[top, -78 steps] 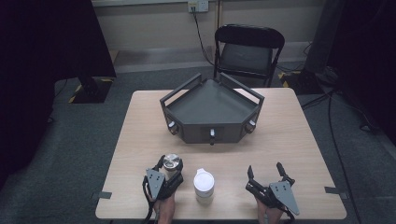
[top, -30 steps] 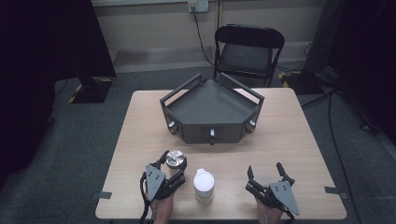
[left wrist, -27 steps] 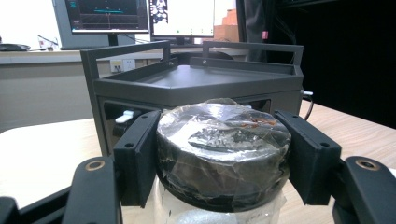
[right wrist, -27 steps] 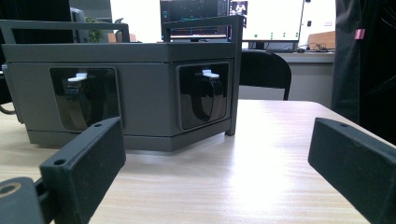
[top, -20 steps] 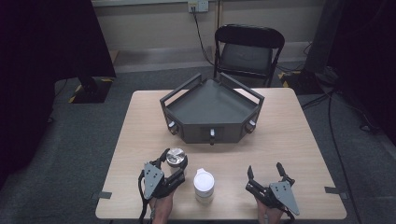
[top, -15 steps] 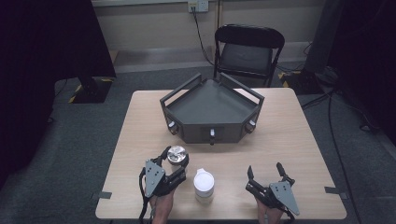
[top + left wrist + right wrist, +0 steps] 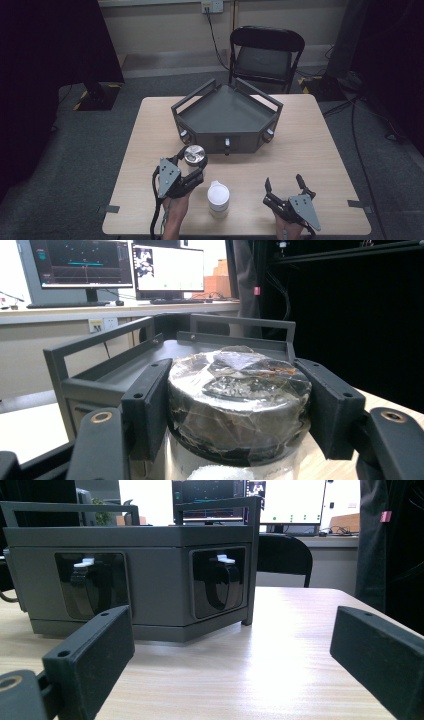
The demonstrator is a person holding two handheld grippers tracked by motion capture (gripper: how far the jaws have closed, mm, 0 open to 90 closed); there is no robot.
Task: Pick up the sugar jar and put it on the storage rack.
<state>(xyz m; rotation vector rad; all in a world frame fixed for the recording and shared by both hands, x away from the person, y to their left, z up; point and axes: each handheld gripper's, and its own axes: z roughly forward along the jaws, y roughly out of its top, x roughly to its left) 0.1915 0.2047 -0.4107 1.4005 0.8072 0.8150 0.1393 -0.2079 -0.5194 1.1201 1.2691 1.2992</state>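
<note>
In the lower left of the high view, the left tongs [image 7: 192, 167] clamp a jar [image 7: 194, 155] by its dark, film-wrapped lid. The jar stands upright, long axis vertical, lid up, just in front of the grey tray [image 7: 200, 98] at mid-frame. A white-lidded jar [image 7: 218, 197] stands on the bench [image 7: 310, 150] below it. At lower right, the right tongs [image 7: 284, 185] gape wide, holding nothing.

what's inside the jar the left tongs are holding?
The jar has a dark lid wrapped in clear film. Below the lid, through the glass, a little white grainy stuff shows. The lid, the left tongs and the frame edge hide the rest.
</note>
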